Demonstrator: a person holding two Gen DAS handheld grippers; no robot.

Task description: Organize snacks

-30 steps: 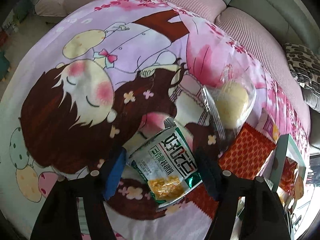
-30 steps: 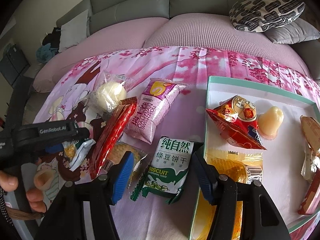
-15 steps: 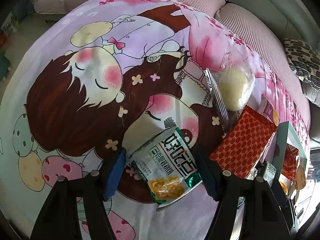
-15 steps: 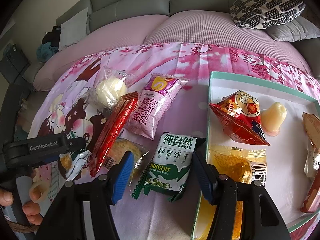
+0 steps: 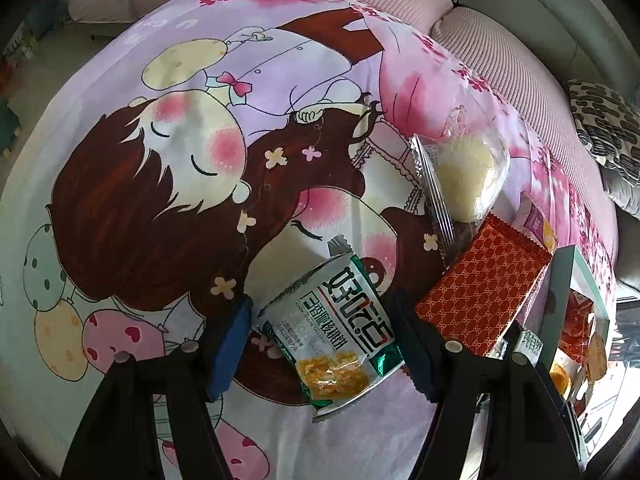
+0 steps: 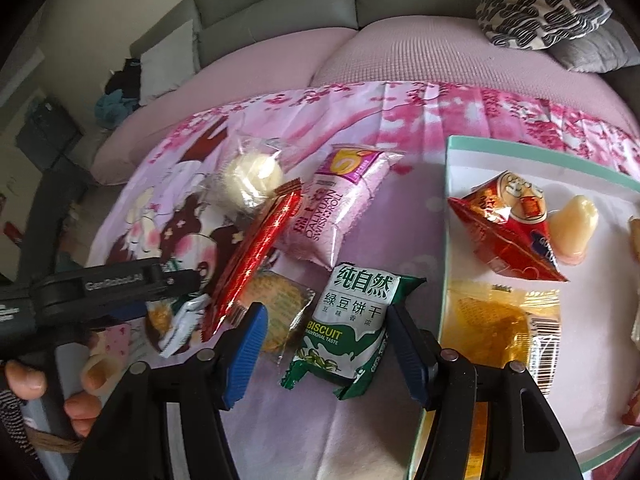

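Left wrist view: one green-and-white foil snack packet (image 5: 340,328) lies on the cartoon-printed pink cloth (image 5: 160,184), between the spread fingers of the left gripper (image 5: 320,340); a gap shows on the blue-pad side, and contact on the other side cannot be told. Right wrist view: one green-and-white biscuit packet (image 6: 348,320) lies between the spread fingers of the right gripper (image 6: 324,350), apart from both pads. Loose items on the cloth number six: these two packets, one long red foil bar (image 6: 256,248), one pink Swiss-roll packet (image 6: 336,208), one clear-wrapped pale round cake (image 6: 252,176) and one clear-wrapped yellow cake (image 6: 280,312) partly under the red bar. One white tray with a teal rim (image 6: 450,208) lies just right of the biscuit packet and holds one red foil packet (image 6: 508,220), one pale jelly cup (image 6: 572,228) and one orange clear-wrapped snack (image 6: 500,320); further items at its right edge are cut off. Open cloth lies left of and beyond the left gripper; the red bar crowds its right side. Compared with one second ago, both openings are unchanged, and the left view has shifted so more open cloth shows below the snack packet.
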